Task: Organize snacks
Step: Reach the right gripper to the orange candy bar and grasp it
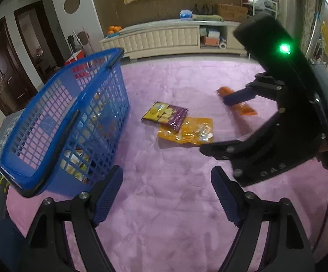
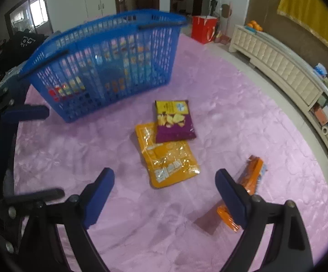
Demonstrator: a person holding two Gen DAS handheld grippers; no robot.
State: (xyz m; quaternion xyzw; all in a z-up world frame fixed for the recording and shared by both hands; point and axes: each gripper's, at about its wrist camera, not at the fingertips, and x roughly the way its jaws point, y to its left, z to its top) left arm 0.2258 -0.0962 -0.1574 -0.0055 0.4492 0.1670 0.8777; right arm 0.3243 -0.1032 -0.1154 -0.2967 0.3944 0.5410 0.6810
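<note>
A blue mesh basket stands on the pink quilt with several snack packs inside. On the quilt lie a purple-and-yellow chip bag, a yellow clear-front pouch partly under it, and an orange packet. My left gripper is open and empty, low beside the basket. My right gripper is open and empty, near the pouch, its right finger over the orange packet.
A cream low cabinet runs along the far side of the quilt. A red bag stands behind the basket. Dark clothing lies at the left. Bare pink quilt lies in front of my left gripper.
</note>
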